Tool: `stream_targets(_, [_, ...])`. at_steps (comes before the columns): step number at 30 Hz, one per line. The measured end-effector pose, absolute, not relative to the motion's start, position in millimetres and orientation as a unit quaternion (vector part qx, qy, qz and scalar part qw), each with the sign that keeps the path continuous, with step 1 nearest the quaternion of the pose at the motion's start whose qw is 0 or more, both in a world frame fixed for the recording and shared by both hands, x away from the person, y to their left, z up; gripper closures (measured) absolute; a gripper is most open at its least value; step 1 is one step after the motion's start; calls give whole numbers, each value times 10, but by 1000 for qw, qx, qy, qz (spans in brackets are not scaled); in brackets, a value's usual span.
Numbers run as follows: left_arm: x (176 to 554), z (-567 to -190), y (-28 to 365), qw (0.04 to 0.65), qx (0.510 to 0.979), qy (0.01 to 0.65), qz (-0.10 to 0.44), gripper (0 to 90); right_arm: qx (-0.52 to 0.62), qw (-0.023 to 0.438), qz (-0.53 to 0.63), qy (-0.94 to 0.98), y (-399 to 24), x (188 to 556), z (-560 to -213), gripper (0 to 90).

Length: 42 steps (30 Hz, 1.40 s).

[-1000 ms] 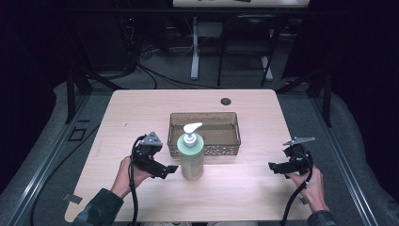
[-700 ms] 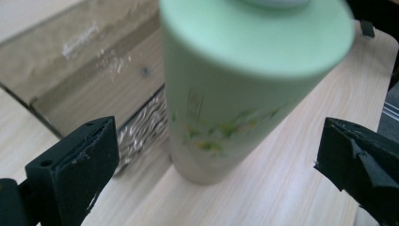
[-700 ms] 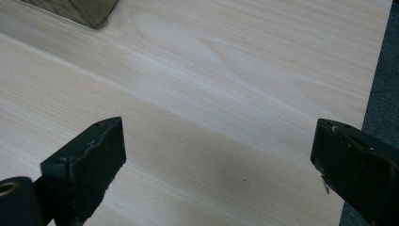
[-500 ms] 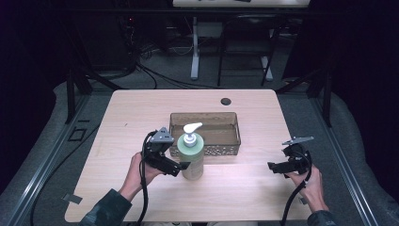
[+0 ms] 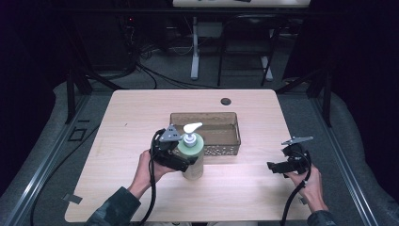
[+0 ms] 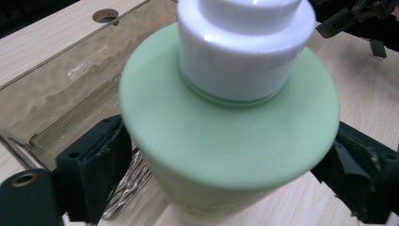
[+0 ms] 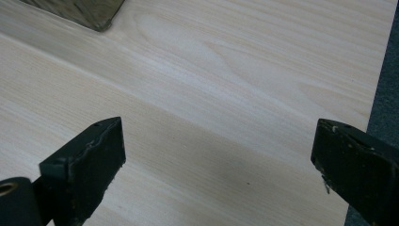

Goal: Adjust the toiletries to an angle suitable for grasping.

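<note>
A pale green soap bottle (image 5: 193,157) with a white pump head stands on the wooden table just in front of the basket. My left gripper (image 5: 185,164) reaches it from the left, and its jaws sit against both sides of the body. In the left gripper view the green shoulder of the bottle (image 6: 226,136) bulges between the two black jaws of the left gripper (image 6: 228,162), which touch it on either side. My right gripper (image 5: 274,167) rests low near the table's right front, open, with bare wood between the jaws of the right gripper (image 7: 216,160).
A brown see-through basket (image 5: 207,115) stands behind the bottle at mid-table; its wall (image 6: 56,80) lies close behind the left jaw. A round cable hole (image 5: 226,100) sits at the far edge. The table's right edge (image 7: 376,94) runs beside the right gripper.
My left gripper has moved right from beside the bottle until its jaws are around it and against its sides. The right gripper has stayed where it was.
</note>
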<state>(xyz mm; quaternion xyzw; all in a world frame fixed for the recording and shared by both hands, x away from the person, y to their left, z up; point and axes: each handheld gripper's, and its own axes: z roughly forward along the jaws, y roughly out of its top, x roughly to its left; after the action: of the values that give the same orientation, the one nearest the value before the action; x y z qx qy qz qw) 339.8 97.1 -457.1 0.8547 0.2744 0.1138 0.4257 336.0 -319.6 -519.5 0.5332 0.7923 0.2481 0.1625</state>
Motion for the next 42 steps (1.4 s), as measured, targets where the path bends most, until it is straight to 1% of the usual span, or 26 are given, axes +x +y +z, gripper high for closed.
stream_targets(14, [3418, -4591, 906, 428, 854, 271, 117, 119, 535, 161, 249, 791, -3201, 3357, -5187, 32])
stream_targets(25, [3425, -4601, 782, 436, 860, 241, 107, 121, 536, 163, 248, 790, -3242, 3343, -5158, 36])
stream_targets(42, [3568, -4584, 521, 434, 875, 198, 82, 122, 533, 169, 239, 794, -3261, 3332, -5148, 41])
